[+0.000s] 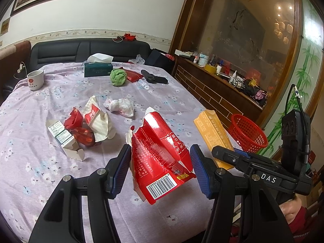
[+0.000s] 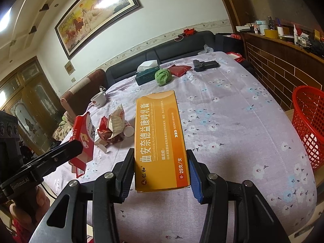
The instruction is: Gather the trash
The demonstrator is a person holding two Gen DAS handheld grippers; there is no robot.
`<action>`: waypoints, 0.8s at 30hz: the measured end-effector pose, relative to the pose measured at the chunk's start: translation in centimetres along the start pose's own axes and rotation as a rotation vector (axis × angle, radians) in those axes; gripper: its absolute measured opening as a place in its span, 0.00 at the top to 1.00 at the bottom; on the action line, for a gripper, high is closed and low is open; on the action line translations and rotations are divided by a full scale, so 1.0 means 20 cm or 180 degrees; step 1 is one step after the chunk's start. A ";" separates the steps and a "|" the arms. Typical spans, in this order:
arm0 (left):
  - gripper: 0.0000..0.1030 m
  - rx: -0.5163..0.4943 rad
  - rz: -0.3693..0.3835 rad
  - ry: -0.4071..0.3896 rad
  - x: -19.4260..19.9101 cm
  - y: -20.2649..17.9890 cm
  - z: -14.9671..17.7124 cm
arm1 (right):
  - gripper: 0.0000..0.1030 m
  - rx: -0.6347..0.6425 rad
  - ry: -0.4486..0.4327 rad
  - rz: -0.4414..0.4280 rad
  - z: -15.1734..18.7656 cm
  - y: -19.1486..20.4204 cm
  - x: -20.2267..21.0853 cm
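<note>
My left gripper (image 1: 161, 169) is shut on a torn red carton (image 1: 160, 151) and holds it above the table's near edge. The carton also shows in the right wrist view (image 2: 84, 135). My right gripper (image 2: 161, 174) is shut on a long orange medicine box (image 2: 160, 141), which also shows in the left wrist view (image 1: 212, 135). A red mesh basket (image 1: 247, 133) stands off the table's right edge and also shows in the right wrist view (image 2: 309, 125). More trash lies mid-table: a green-white box (image 1: 62, 137), red wrappers (image 1: 81, 129), a torn white-red packet (image 1: 97, 121) and a crumpled white bag (image 1: 119, 105).
A floral purple cloth (image 1: 50, 101) covers the table. At the back stand a white mug (image 1: 35, 79), a green tissue box (image 1: 98, 68), a green cloth ball (image 1: 118, 77), a red pouch (image 1: 132, 74) and a black gun-shaped object (image 1: 154, 78). A cluttered wooden shelf (image 1: 232, 77) runs along the right.
</note>
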State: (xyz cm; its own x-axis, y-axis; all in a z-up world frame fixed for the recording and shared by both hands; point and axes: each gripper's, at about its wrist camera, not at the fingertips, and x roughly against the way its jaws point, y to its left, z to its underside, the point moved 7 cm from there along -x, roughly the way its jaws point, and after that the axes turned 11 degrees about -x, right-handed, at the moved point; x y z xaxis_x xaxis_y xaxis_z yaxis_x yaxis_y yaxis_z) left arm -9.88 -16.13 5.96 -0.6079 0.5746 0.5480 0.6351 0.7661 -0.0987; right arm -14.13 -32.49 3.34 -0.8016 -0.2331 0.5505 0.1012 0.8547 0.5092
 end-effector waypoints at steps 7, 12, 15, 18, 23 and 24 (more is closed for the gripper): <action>0.43 -0.0001 0.0005 0.0004 0.00 0.00 0.00 | 0.49 -0.0014 0.0011 -0.0013 0.00 0.00 0.00; 0.43 -0.0006 0.0009 0.0007 -0.01 -0.01 0.00 | 0.49 -0.0011 0.0007 -0.0015 0.00 -0.01 0.01; 0.43 -0.0018 0.0018 0.0017 -0.02 -0.02 0.00 | 0.49 -0.0013 -0.0011 -0.0011 0.01 0.00 0.01; 0.43 -0.0034 0.0039 0.0029 -0.04 -0.04 -0.01 | 0.49 -0.0038 -0.0024 -0.0011 0.00 -0.02 0.02; 0.43 -0.0094 0.0095 0.0036 -0.08 -0.09 -0.04 | 0.49 -0.0114 -0.0091 0.0014 -0.03 -0.06 0.06; 0.43 -0.0103 0.0105 0.0040 -0.09 -0.10 -0.04 | 0.49 -0.0128 -0.0114 0.0030 -0.04 -0.08 0.07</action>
State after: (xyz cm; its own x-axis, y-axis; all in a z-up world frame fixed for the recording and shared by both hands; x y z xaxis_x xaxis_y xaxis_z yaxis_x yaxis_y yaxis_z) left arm -9.70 -18.99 5.85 -0.5804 0.5955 0.5554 0.6699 0.7370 -0.0900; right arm -14.88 -34.52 3.86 -0.8210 -0.2078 0.5317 0.1319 0.8372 0.5307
